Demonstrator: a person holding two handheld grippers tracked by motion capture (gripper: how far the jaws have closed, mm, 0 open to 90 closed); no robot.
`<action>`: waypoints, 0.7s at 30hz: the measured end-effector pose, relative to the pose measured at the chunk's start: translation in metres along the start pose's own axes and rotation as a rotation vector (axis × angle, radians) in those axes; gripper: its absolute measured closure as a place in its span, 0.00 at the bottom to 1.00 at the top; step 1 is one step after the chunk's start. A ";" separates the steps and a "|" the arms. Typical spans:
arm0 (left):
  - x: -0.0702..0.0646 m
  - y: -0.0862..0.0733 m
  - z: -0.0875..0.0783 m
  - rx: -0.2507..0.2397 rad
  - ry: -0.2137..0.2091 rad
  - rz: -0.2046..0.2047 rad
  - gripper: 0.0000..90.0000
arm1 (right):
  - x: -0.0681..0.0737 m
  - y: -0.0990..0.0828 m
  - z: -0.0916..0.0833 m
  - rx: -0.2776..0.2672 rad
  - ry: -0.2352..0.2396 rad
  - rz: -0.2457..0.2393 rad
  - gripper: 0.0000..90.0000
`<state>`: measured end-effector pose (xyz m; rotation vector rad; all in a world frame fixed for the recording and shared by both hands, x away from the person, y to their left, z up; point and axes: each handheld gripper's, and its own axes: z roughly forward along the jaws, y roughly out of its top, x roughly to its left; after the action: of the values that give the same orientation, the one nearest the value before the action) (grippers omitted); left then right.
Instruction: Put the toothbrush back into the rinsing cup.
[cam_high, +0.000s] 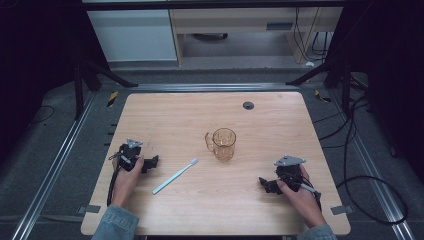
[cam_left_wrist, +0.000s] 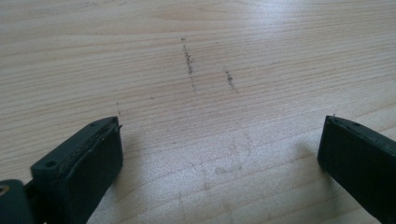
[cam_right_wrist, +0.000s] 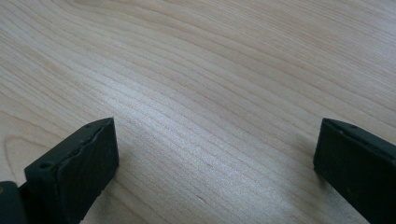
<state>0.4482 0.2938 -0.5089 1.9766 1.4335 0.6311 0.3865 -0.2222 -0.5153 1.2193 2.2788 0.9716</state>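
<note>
A light wooden desk with rounded corners sits on a grey floor between metal rails, with dark stands at its far corners and black cables trailing along the right side. Pale cabinets stand beyond it at the back of the room. A small dark round grommet is set into the desk near its far edge.

Near the middle of the desk an amber glass mug stands upright, its handle turned to the left. Just in front and to the left of it, apart from it, a pale toothbrush lies flat at a slant, its brush head toward the mug and its handle end toward the person.

The left gripper rests low at the left of the desk in the person's left hand, its jaws pointing right toward the toothbrush, which lies near but not touching. In the left gripper view the jaws are spread wide over bare wood marked with a few short dark scratches, nothing between them.

The right gripper sits at the right near the front edge in the right hand, jaws pointing left, well apart from the mug. In the right gripper view its jaws are likewise spread wide with only bare grain between them
</note>
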 end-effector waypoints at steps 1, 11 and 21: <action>0.001 0.000 -0.001 -0.002 -0.003 0.005 0.00 | 0.000 0.000 0.000 0.000 0.000 0.000 0.00; 0.003 -0.002 -0.019 -0.047 -0.010 0.048 0.04 | 0.000 0.000 0.000 0.000 0.002 -0.001 0.00; -0.007 0.002 -0.037 -0.045 -0.017 0.121 0.05 | 0.000 0.000 0.000 0.000 0.002 0.000 0.00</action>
<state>0.4221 0.2938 -0.4817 2.0399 1.2858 0.6918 0.3862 -0.2223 -0.5153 1.2187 2.2803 0.9730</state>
